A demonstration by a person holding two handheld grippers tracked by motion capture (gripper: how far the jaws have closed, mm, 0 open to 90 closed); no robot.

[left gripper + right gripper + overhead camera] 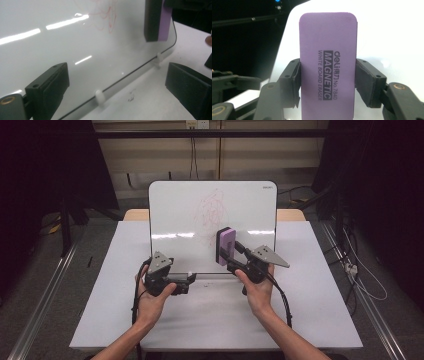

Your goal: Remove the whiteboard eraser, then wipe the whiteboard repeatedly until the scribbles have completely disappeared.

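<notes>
Standing upright on its long axis, the purple eraser is pinched by the right tongs against the whiteboard, just below the red scribble, while the left tongs gape empty near its bottom edge.

The eraser is purple with a black felt side and black lettering. The whiteboard is glossy white with faint red scribbles. The bench is pale lavender-grey; both grippers' jaws are black.
</notes>
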